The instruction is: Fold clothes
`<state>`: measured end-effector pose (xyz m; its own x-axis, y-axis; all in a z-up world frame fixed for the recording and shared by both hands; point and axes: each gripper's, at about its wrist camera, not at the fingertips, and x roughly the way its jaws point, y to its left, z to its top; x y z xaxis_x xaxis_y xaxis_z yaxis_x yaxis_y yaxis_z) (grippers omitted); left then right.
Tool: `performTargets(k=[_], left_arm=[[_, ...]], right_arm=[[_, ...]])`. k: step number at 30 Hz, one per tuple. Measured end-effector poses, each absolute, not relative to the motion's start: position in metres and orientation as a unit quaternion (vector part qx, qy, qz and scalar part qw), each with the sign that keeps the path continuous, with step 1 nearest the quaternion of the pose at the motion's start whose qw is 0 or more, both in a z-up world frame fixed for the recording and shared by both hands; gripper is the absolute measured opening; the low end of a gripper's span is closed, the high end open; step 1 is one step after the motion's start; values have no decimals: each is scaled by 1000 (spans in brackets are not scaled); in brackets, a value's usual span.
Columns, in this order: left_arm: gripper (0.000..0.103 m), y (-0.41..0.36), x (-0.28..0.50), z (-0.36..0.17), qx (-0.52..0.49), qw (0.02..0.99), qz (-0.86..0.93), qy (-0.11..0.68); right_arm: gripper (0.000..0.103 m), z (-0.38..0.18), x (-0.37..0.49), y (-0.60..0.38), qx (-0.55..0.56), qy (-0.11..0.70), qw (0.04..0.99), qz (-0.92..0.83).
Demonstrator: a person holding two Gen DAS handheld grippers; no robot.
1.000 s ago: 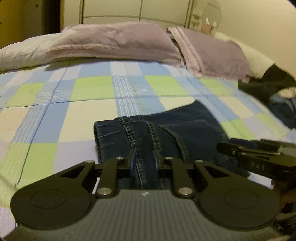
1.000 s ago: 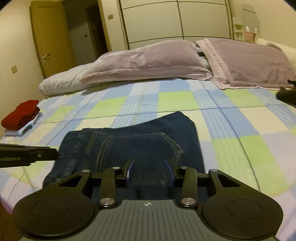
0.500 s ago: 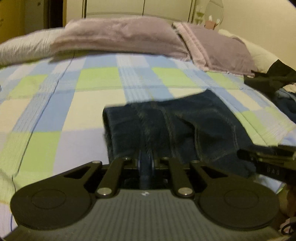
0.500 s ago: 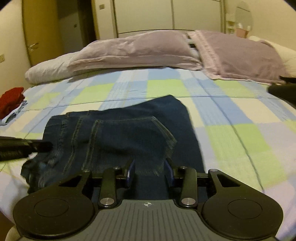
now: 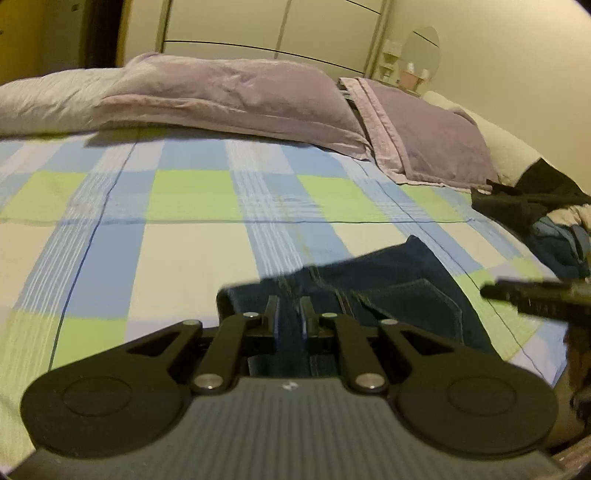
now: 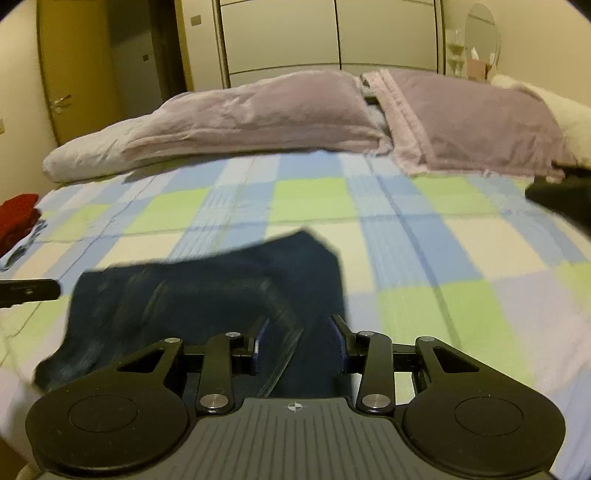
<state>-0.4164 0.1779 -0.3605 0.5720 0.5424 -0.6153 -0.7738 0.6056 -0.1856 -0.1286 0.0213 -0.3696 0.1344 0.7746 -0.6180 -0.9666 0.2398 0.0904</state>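
- The left gripper [image 5: 289,308] pinched the jeans [image 5: 399,288] tight; only this view showed dark clothes [image 5: 535,206].
- The right gripper [image 6: 297,338] held jeans half-wide; only there a red cloth [image 6: 16,218] showed.

The jeans [image 6: 207,295] are smeared by motion blur, their near edge hidden behind the right claw [image 6: 299,341]. A red garment [image 6: 16,218] and a dark clothes pile [image 5: 546,218] are cut off at the frame edges.

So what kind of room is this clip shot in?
A bedroom, most likely in a home: a bed with a checked cover, two purple pillows at its head, and a wardrobe with tall pale doors behind. Folded jeans lie on the bed.
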Motion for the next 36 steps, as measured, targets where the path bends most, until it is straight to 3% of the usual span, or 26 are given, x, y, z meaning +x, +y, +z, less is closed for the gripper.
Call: performTargets(k=[5, 10, 15, 22, 27, 31, 36], left_arm=[[7, 217, -392, -398, -224, 847, 378, 300], [6, 231, -389, -419, -232, 843, 378, 303], [3, 237, -398, -389, -263, 830, 382, 311], [3, 241, -380, -367, -289, 779, 356, 427], [4, 262, -366, -344, -281, 791, 315, 443], [5, 292, -351, -350, -265, 805, 250, 468], [5, 316, -339, -350, -231, 828, 137, 492]], right_arm=[[39, -383, -101, 83, -180, 291, 715, 610], [39, -438, -97, 140, -257, 325, 692, 591], [39, -412, -96, 130, -255, 342, 702, 571], [39, -403, -106, 91, -236, 426, 703, 519], [39, -366, -99, 61, -129, 464, 725, 493], [39, -366, -92, 31, -57, 528, 750, 394], [39, -364, -132, -28, 54, 545, 794, 264]])
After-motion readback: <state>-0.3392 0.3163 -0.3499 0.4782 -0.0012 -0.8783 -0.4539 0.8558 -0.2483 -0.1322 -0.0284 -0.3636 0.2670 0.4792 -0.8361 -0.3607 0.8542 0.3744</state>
